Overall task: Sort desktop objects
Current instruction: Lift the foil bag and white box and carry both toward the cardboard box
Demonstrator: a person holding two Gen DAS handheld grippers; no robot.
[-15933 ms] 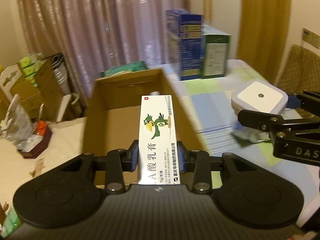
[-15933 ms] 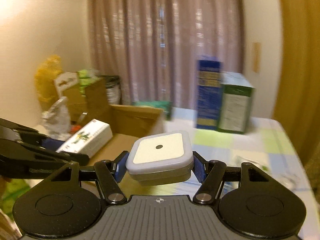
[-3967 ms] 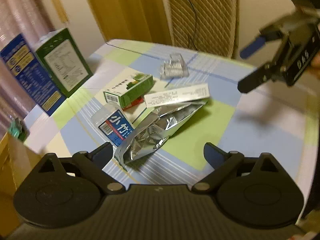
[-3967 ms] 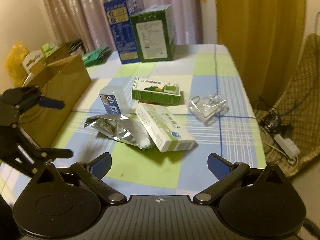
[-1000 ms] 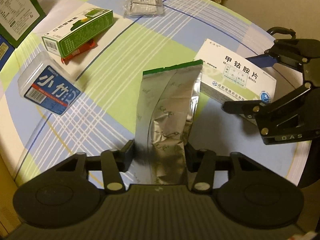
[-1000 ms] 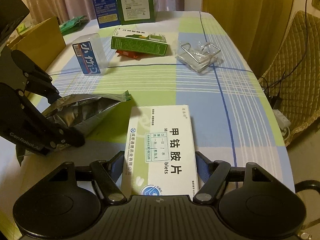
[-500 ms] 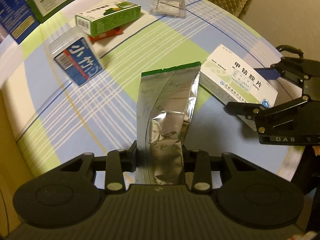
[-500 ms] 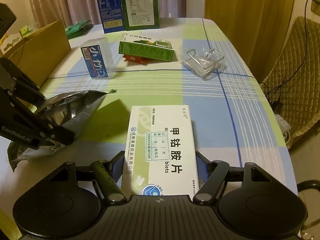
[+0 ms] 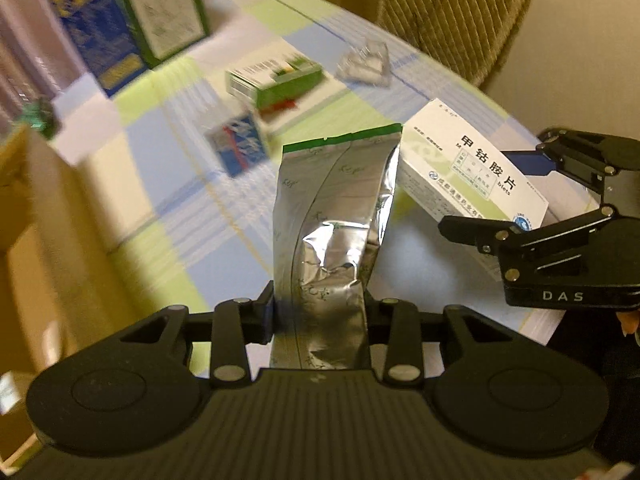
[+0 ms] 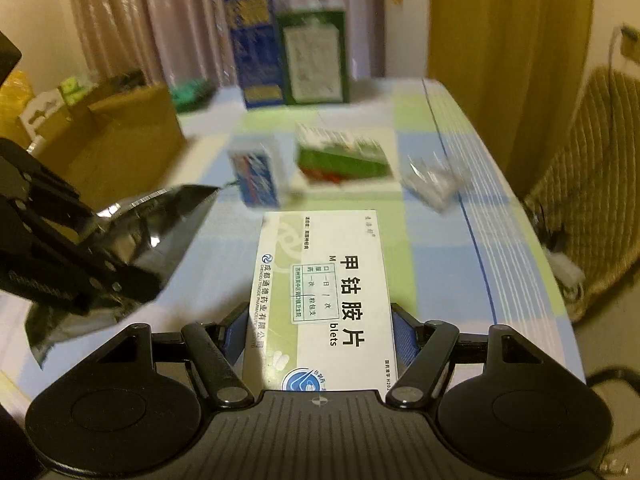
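Left wrist — foil pouch (image 9: 328,240) above table edge (image 9: 560,320)

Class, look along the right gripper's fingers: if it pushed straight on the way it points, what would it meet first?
Probably the blue-labelled clear box standing on the tablecloth, just beyond the far end of the white medicine box held in the right gripper. Blur leaves depth unsure.

We read "甲钴胺片" on the white medicine box (image 10: 320,292) and "DAS" on the right claw (image 9: 560,295).
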